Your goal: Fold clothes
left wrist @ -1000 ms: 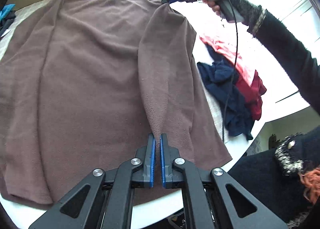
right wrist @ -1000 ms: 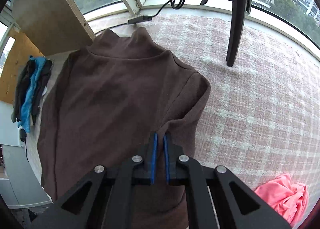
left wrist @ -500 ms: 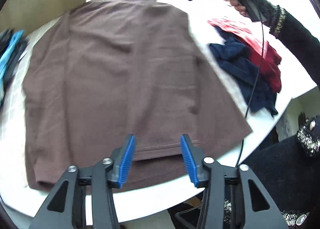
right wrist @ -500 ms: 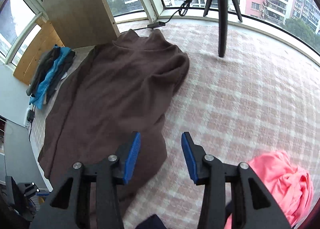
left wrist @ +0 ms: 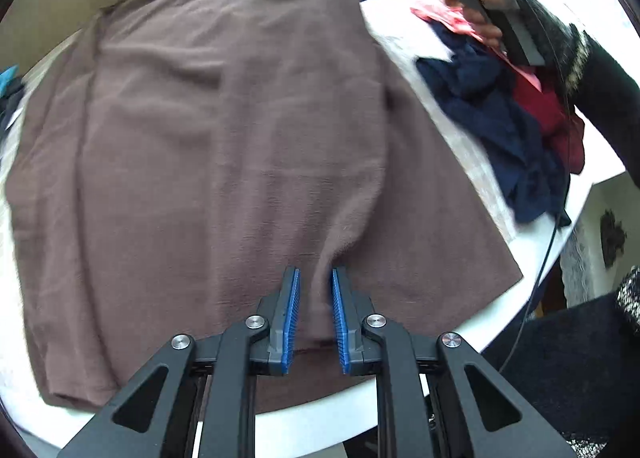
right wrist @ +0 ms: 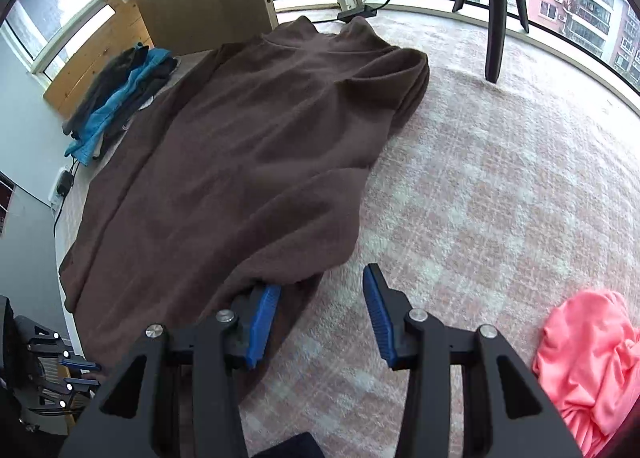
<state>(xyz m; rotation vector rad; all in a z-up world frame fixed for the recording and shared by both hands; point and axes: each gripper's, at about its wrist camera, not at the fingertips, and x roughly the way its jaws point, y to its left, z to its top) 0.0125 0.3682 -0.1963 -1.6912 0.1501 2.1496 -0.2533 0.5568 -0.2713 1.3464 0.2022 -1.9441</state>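
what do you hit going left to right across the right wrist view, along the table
blue and dark clothes pile → brown garment → checked table cover → pink garment

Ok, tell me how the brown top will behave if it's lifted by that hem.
The brown top is probably floppy: it bunches between the closing left gripper. It likely drapes and sags, judging by its soft folds. Its fuzzy surface suggests little slipping.
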